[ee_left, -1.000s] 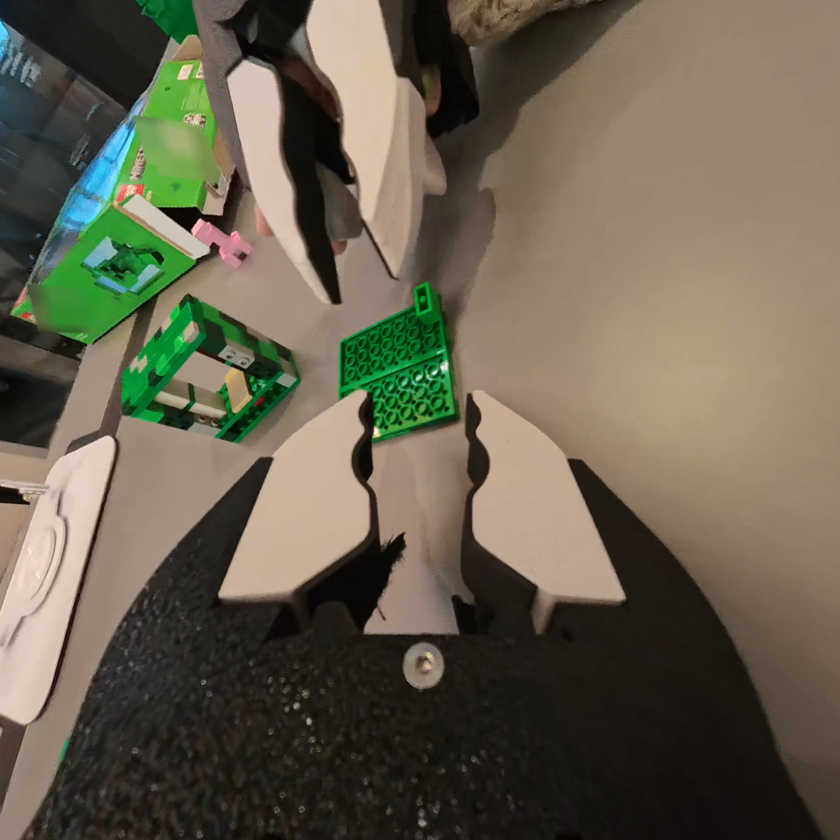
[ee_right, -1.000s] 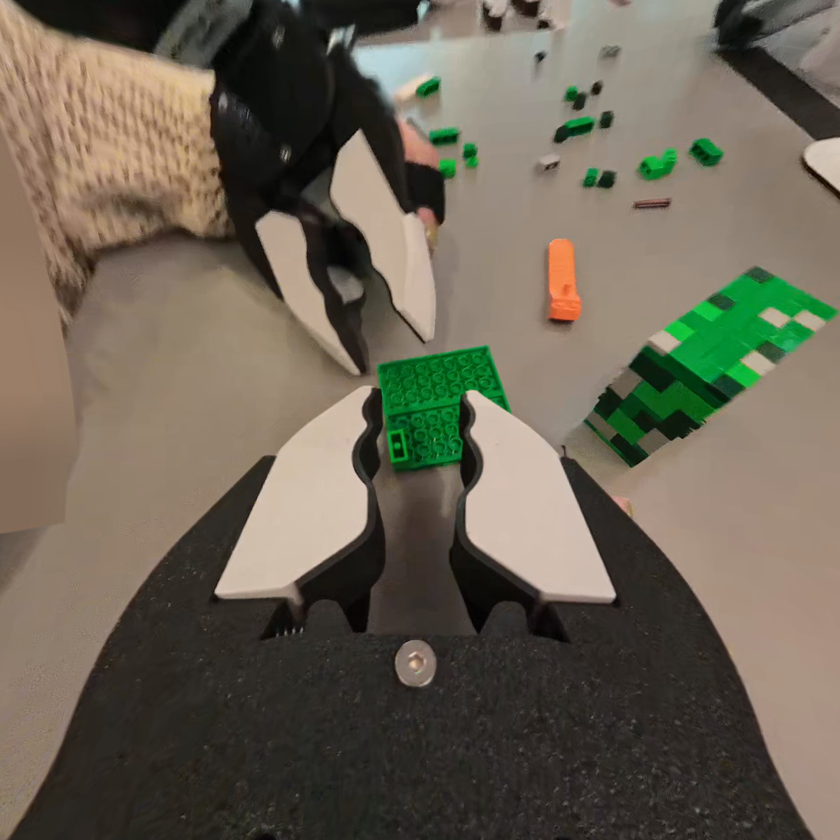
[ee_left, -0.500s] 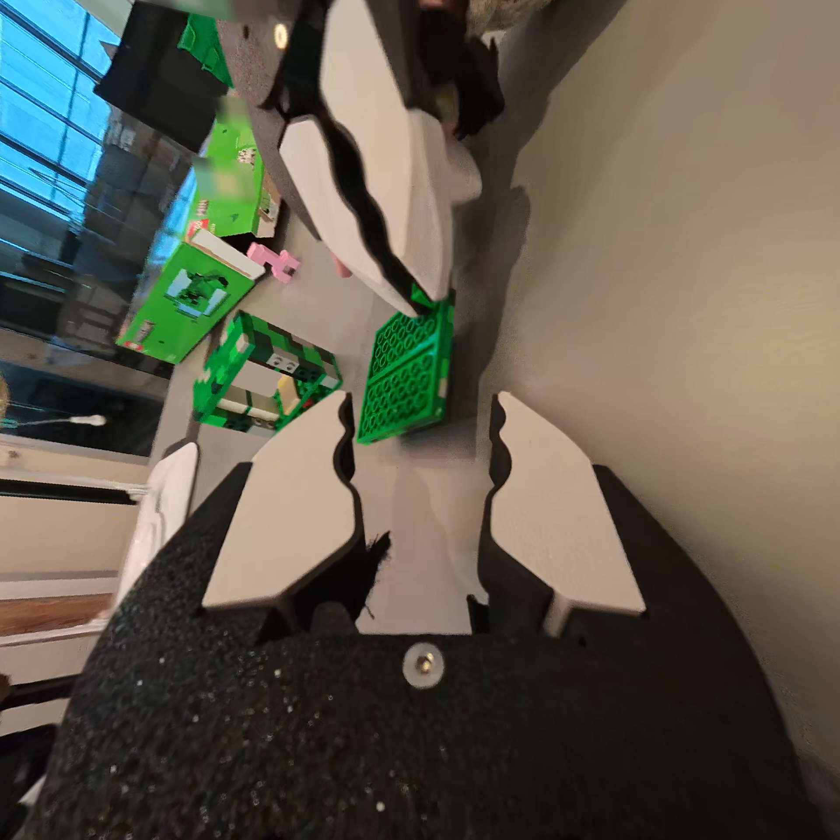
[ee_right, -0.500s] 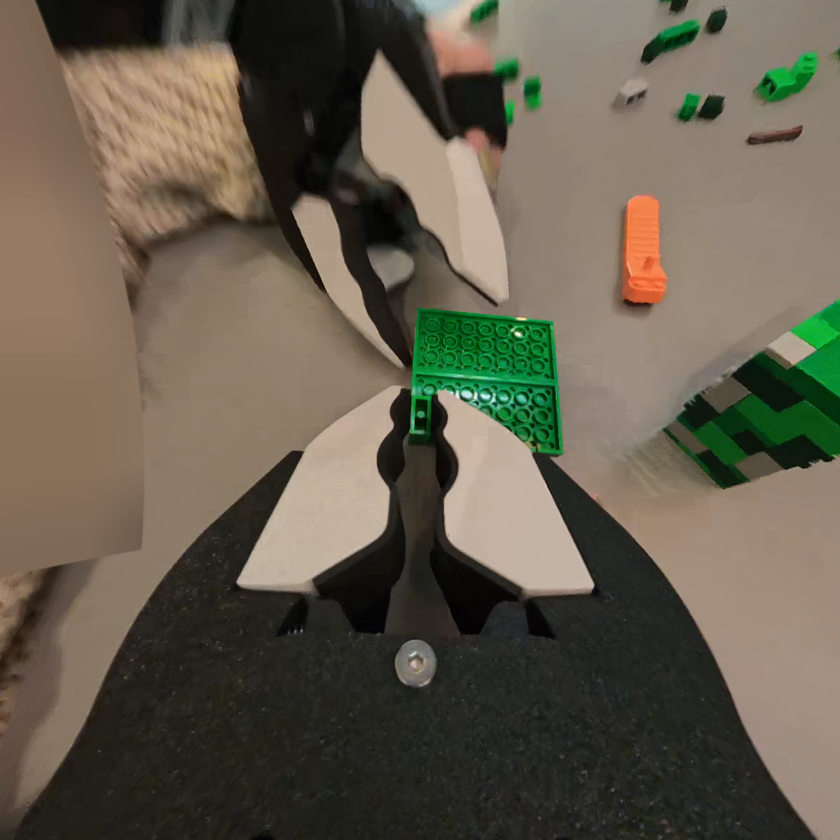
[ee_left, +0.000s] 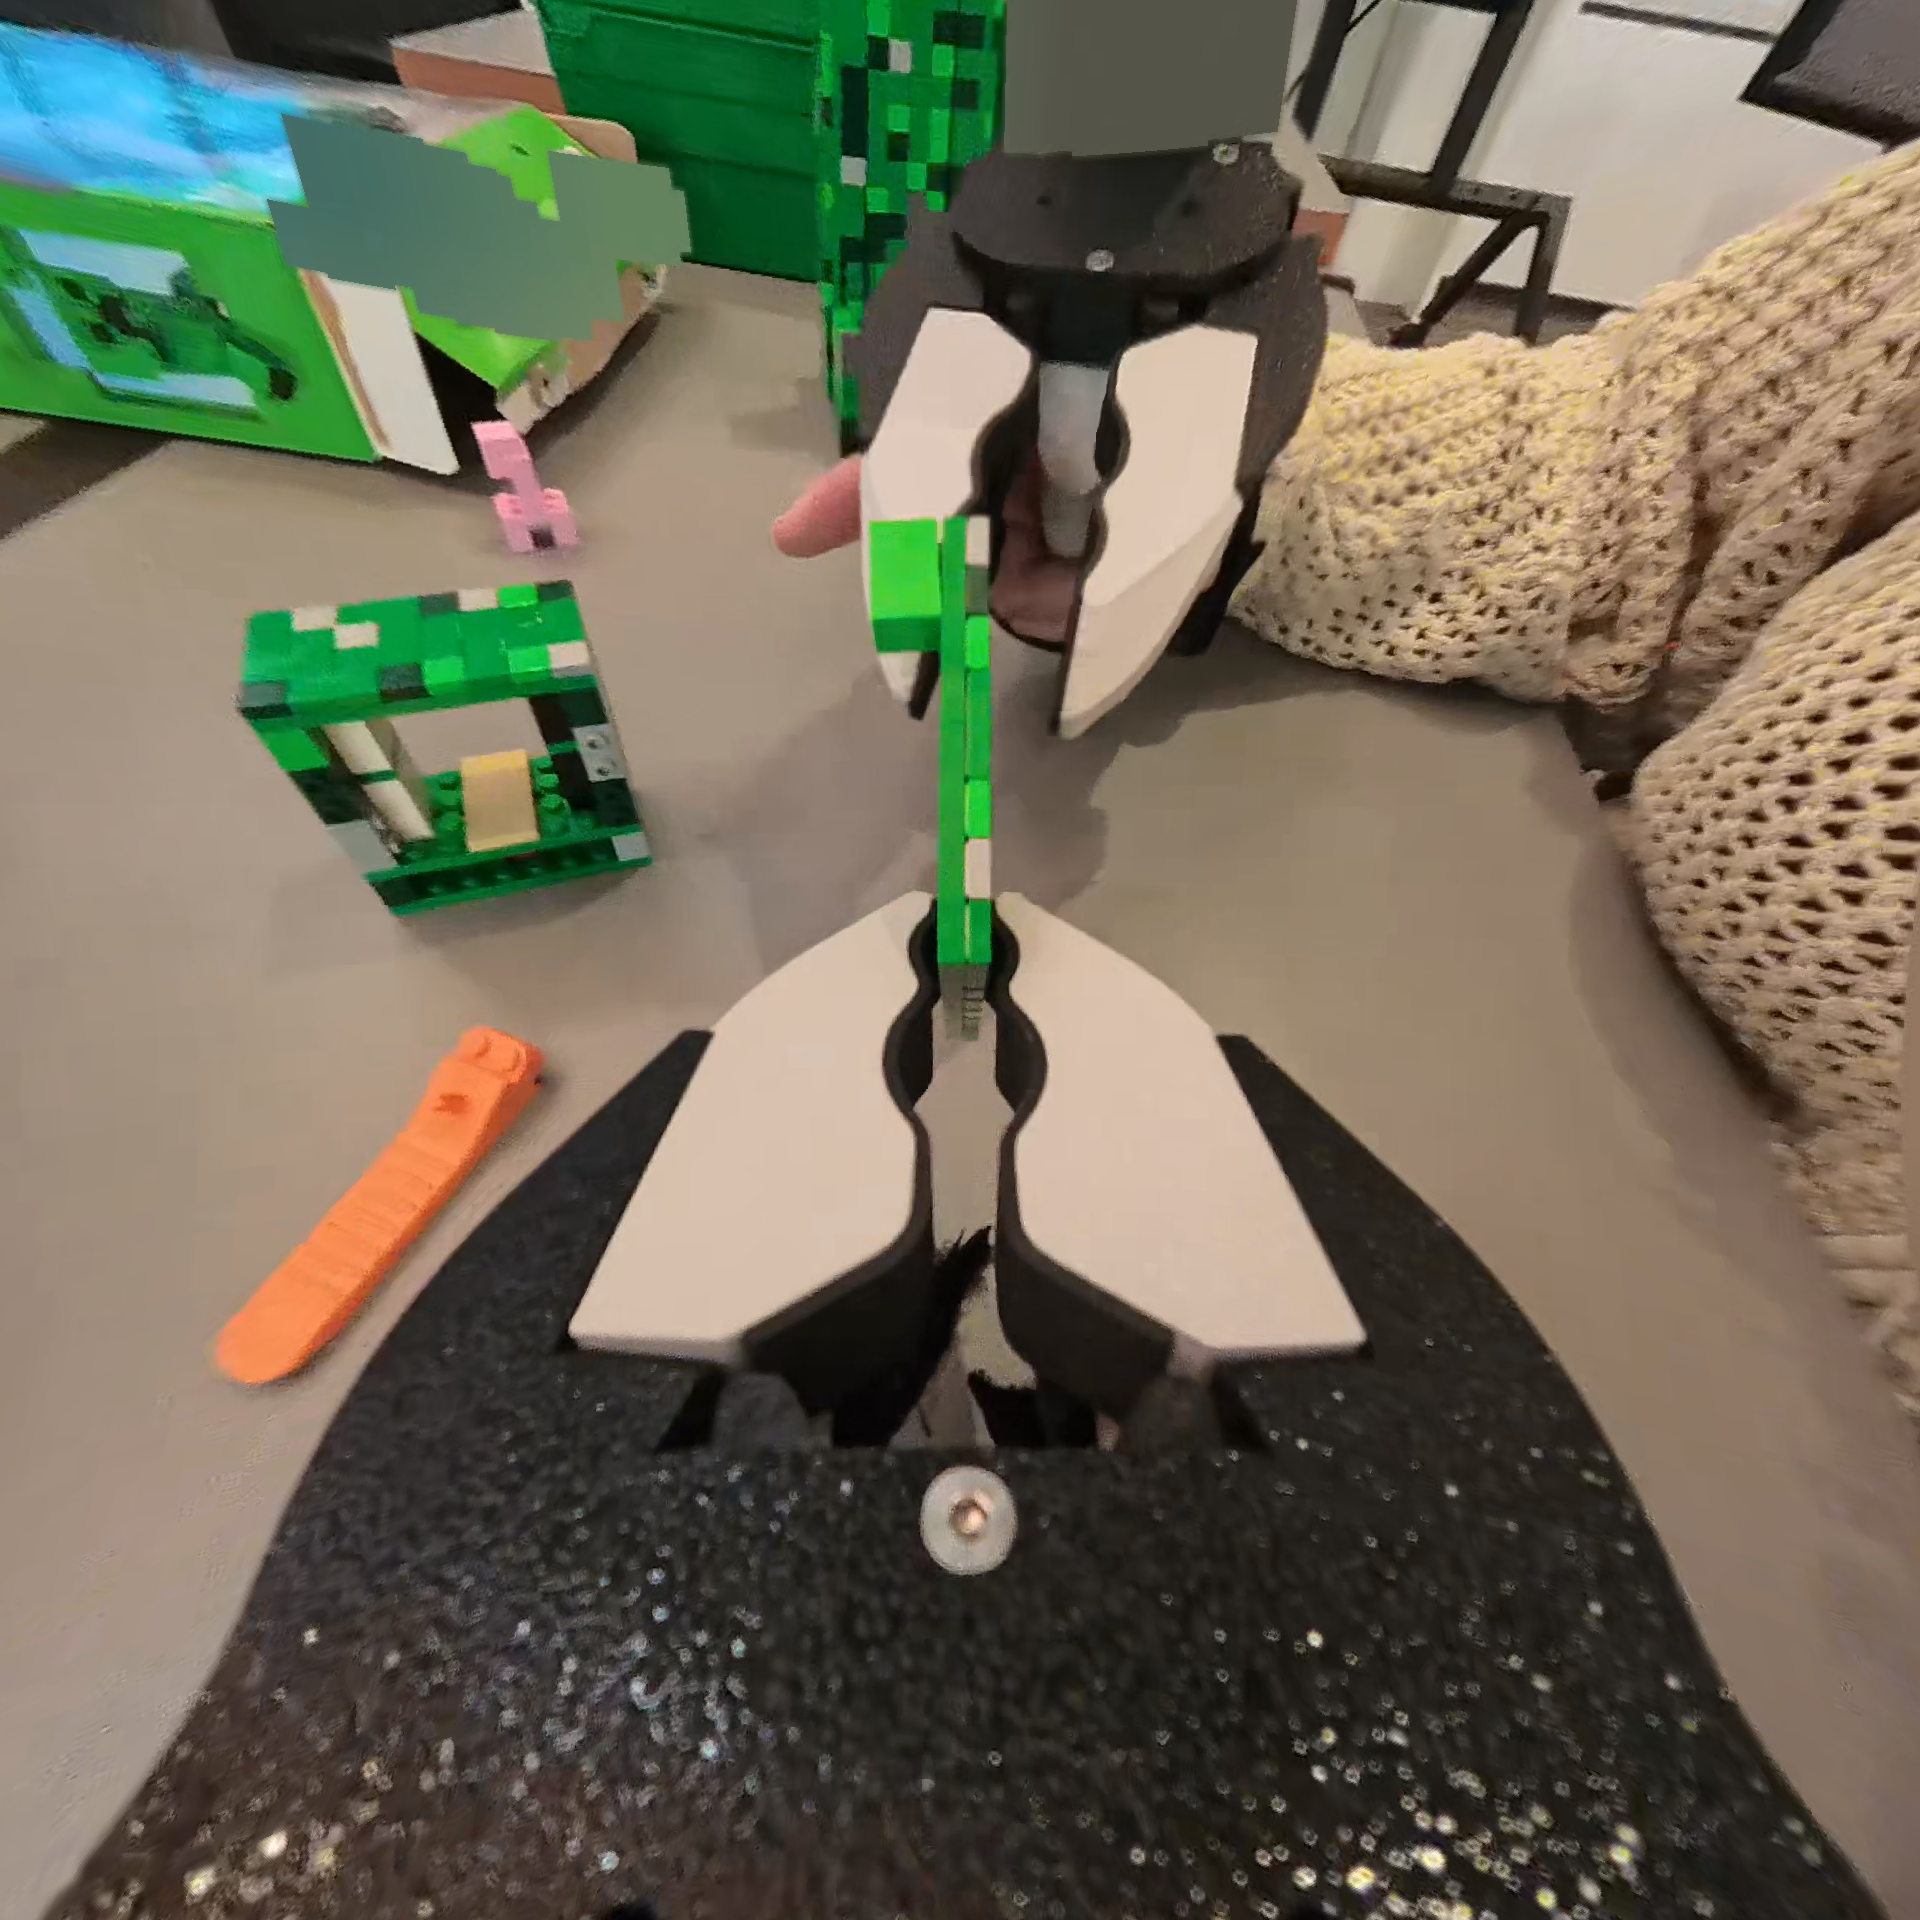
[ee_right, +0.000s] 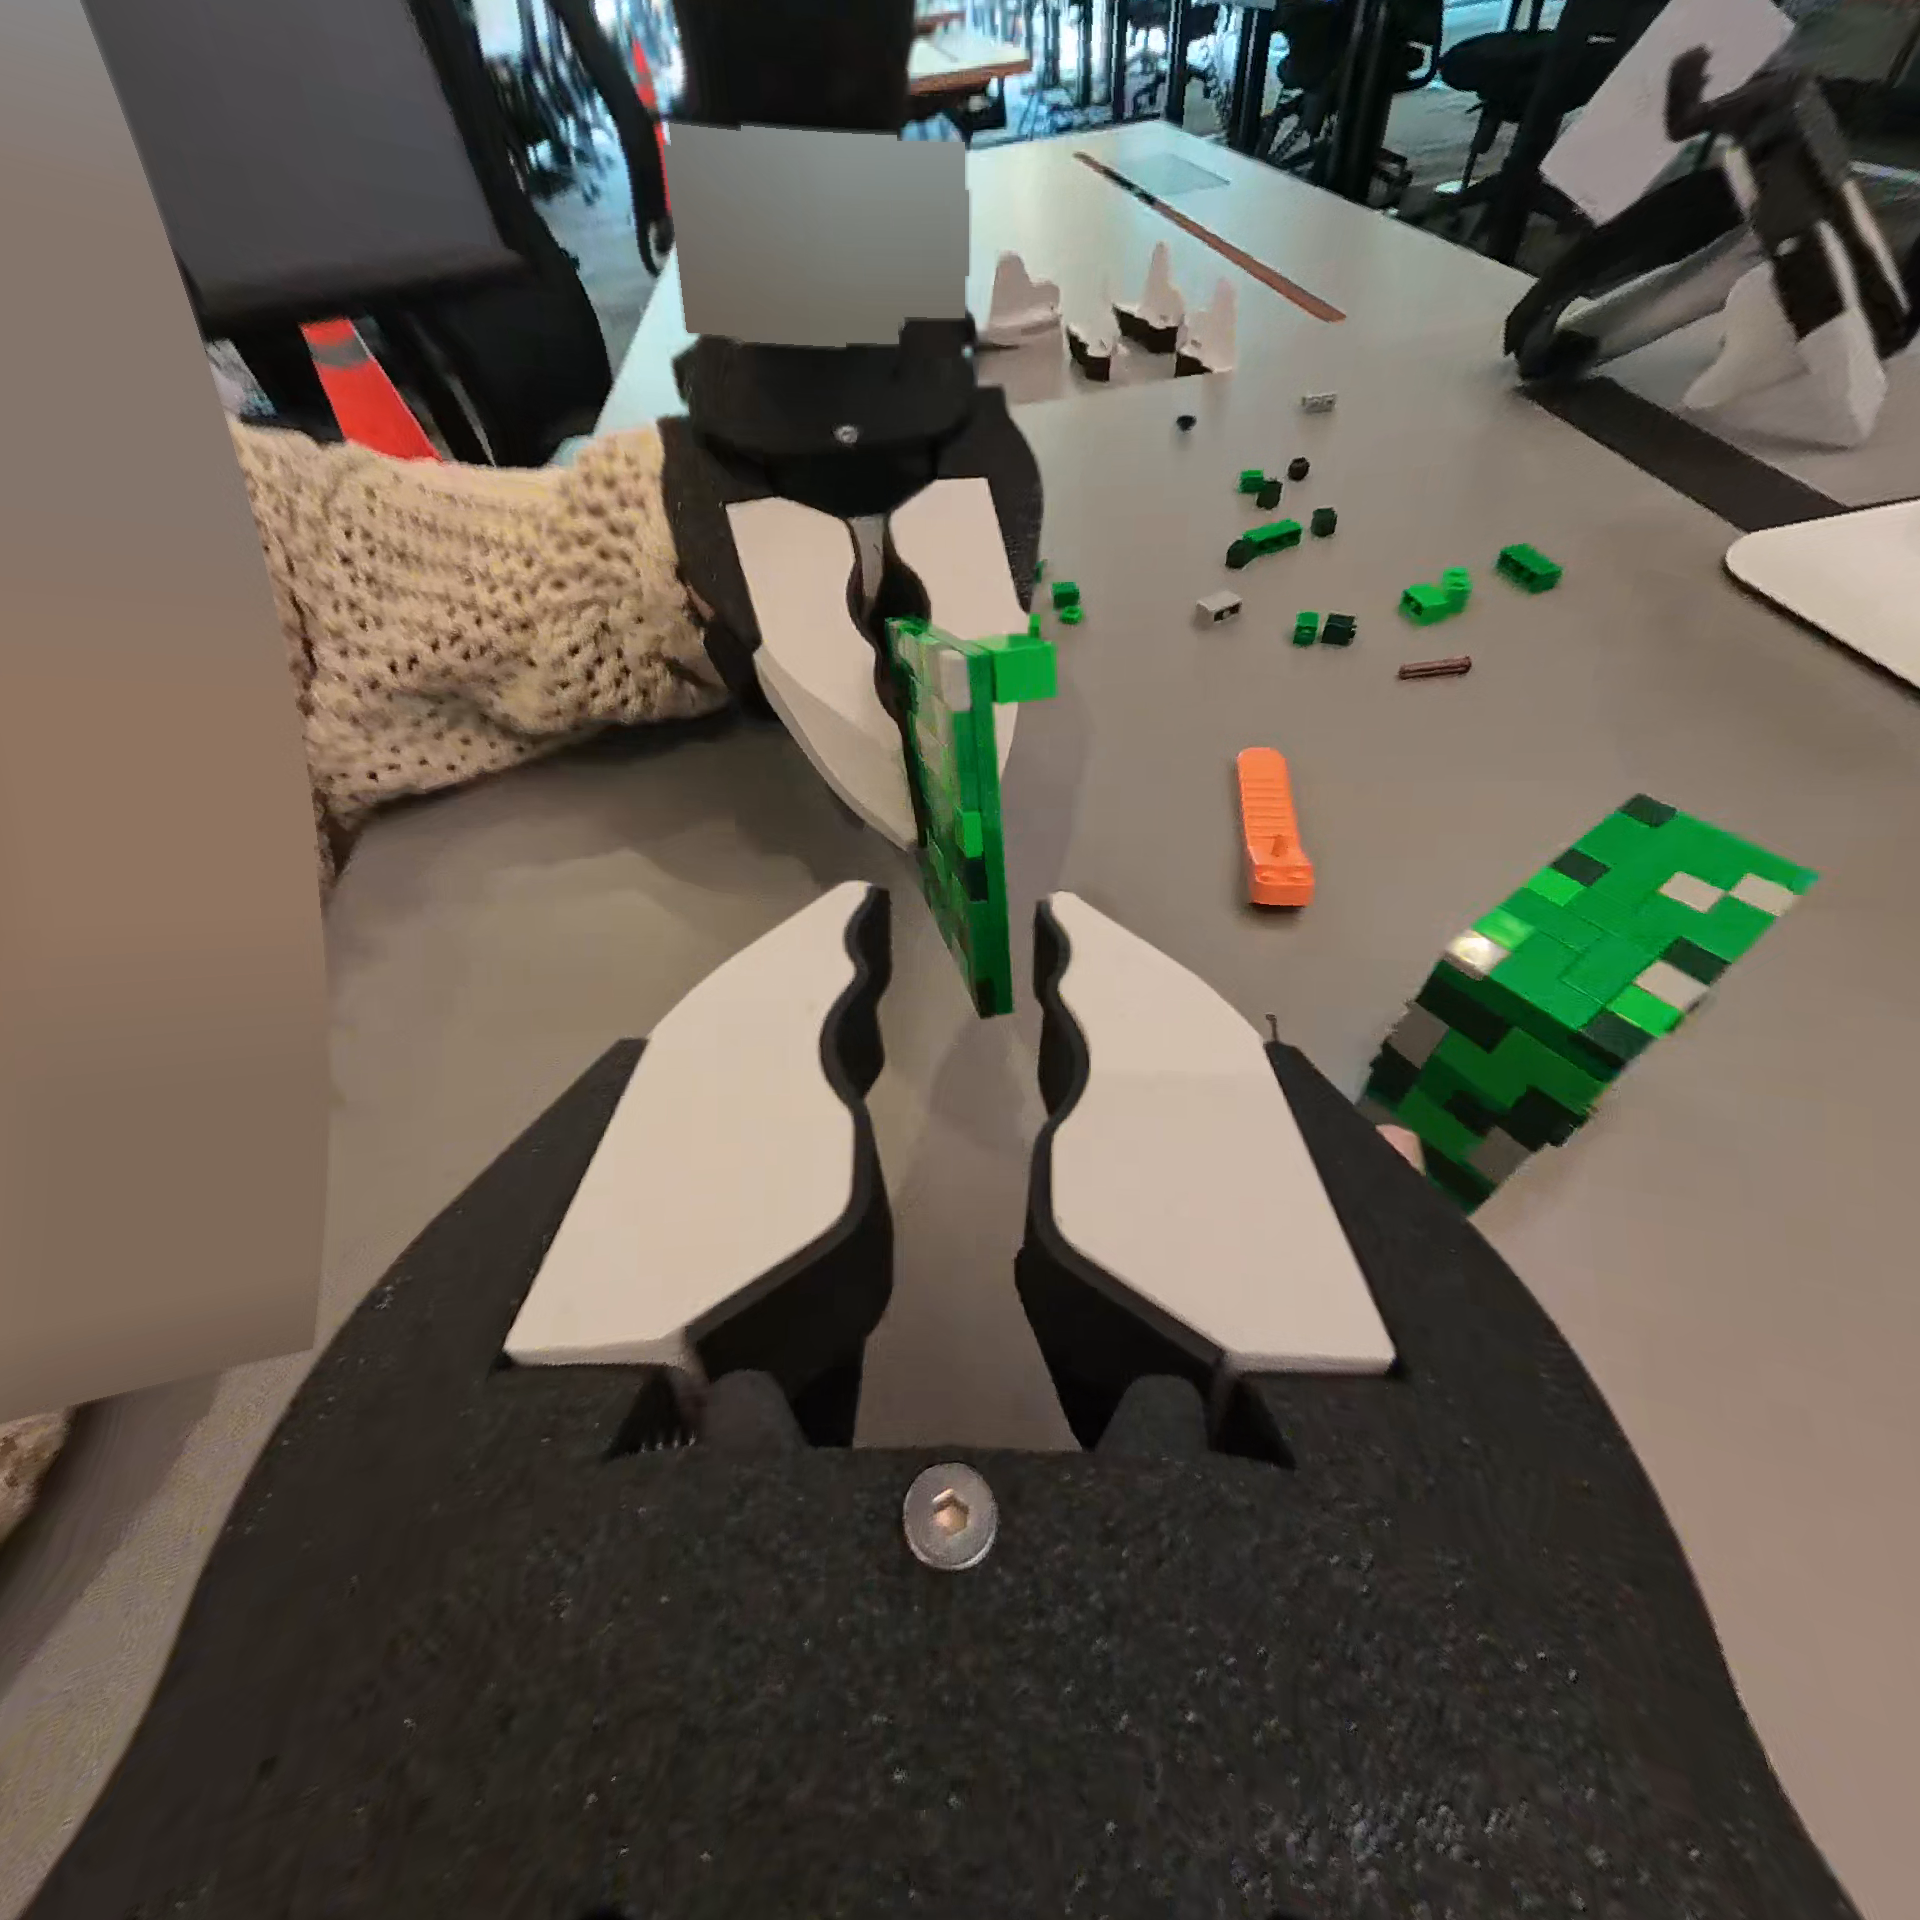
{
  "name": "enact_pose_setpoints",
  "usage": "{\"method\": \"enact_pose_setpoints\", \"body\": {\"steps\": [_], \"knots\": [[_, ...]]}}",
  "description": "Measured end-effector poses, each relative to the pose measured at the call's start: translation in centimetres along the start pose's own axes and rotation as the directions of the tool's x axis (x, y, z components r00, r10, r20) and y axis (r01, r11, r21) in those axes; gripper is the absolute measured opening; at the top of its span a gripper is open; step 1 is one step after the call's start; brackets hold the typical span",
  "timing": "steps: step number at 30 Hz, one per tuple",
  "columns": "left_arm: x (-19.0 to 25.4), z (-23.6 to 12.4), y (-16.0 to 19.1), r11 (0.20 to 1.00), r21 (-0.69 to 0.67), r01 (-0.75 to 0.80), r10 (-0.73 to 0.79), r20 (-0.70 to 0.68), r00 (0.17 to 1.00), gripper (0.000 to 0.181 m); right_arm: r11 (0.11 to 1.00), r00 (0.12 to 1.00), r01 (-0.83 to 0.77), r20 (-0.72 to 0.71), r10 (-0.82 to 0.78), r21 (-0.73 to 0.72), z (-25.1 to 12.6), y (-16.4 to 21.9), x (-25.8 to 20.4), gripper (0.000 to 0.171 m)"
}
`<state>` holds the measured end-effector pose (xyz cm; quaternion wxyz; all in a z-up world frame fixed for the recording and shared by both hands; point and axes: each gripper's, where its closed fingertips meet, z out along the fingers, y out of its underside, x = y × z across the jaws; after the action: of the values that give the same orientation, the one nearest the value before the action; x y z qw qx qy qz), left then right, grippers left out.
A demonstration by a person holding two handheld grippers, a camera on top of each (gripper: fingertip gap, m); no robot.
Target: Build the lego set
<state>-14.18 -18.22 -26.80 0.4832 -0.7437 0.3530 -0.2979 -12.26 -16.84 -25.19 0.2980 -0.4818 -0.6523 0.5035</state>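
A green lego plate (ee_left: pixel 961 769) with a small green brick (ee_left: pixel 904 587) on one corner is held on edge above the grey table (ee_left: pixel 1299 935). My left gripper (ee_left: pixel 961 935) is shut on its near edge. My right gripper (ee_left: pixel 987 707) faces it, open, with its fingers on either side of the plate's far end. In the right wrist view, the plate (ee_right: pixel 961 831) reaches in between the right gripper's (ee_right: pixel 961 899) open tips, with a gap on each side. The left gripper's fingers (ee_right: pixel 821 665) clamp its far edge.
A green frame build (ee_left: pixel 436 738), an orange brick separator (ee_left: pixel 384 1195), a pink figure (ee_left: pixel 525 488) and a green box (ee_left: pixel 177 312) are at left. A green tiled block (ee_right: pixel 1590 987) and loose bricks (ee_right: pixel 1434 597) lie to the right. A knit sleeve (ee_left: pixel 1558 468) rests on the table. Less than 4 cm separates the two grippers' tips. The green tiled block (ee_right: pixel 1590 987) is about 9 cm from my right fingertips. Look for it in the left wrist view (ee_left: pixel 526 606) too.
The plate lay flat on the table. The right gripper shut on its small brick and raised it. Now the left gripper is shut on the plate and the right has opened.
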Motion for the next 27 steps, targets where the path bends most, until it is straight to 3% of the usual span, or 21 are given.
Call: {"method": "enact_pose_setpoints", "body": {"steps": [3, 5, 7, 8, 12, 17, 21, 24, 27], "knots": [[0.4, 0.5, 0.4, 1.000, -0.022, -0.021, 0.021, -0.003, 1.000, 0.006, 0.998, 0.998, 0.048, -0.026, -0.049, -0.032, 0.7, 0.4, -0.2, 0.009], [-0.7, 0.5, -0.1, 1.000, 0.019, -0.023, 0.021, 0.090, 0.996, 0.010, 0.999, 0.997, 0.038, -0.070, -0.039, -0.014, 0.7, 0.2, 0.3, 0.008], [-1.7, 0.3, -0.7, 0.998, 0.064, 0.021, -0.030, 0.144, 0.989, 0.038, 0.997, 0.996, -0.009, -0.090, 0.016, 0.072, 0.7, -0.9, 0.6, 0.006], [-2.0, 0.2, -0.8, 0.996, 0.071, 0.044, -0.055, 0.155, 0.986, 0.043, 0.991, 0.994, -0.044, -0.098, 0.057, 0.129, 0.7, -1.6, 0.8, 0.006], [-2.3, -0.3, -1.5, 0.981, 0.166, 0.098, -0.120, 0.126, 0.985, 0.023, 0.953, 0.981, -0.153, -0.072, 0.178, 0.262, 0.7, -3.0, 1.1, 0.006], [-3.7, -1.3, -2.6, 0.949, 0.278, 0.150, -0.204, 0.174, 0.964, 0.061, 0.927, 0.972, -0.146, -0.126, 0.200, 0.346, -0.1, -4.0, 1.8, 0.006], [-4.3, -1.3, -3.2, 0.904, 0.378, 0.200, -0.299, 0.226, 0.927, 0.079, 0.952, 0.934, 0.029, -0.347, 0.082, 0.304, 0.1, -3.7, 2.7, 0.006], [-4.3, -1.1, -3.4, 0.896, 0.404, 0.184, -0.312, 0.279, 0.908, 0.092, 0.949, 0.831, 0.264, -0.539, -0.134, 0.171, 0.7, -3.8, 2.8, 0.006], [-4.2, -1.8, -4.0, 0.893, 0.441, 0.095, -0.267, 0.348, 0.899, 0.089, 0.908, 0.726, 0.406, -0.640, -0.251, 0.104, 0.9, -4.4, 2.5, 0.006]]}}
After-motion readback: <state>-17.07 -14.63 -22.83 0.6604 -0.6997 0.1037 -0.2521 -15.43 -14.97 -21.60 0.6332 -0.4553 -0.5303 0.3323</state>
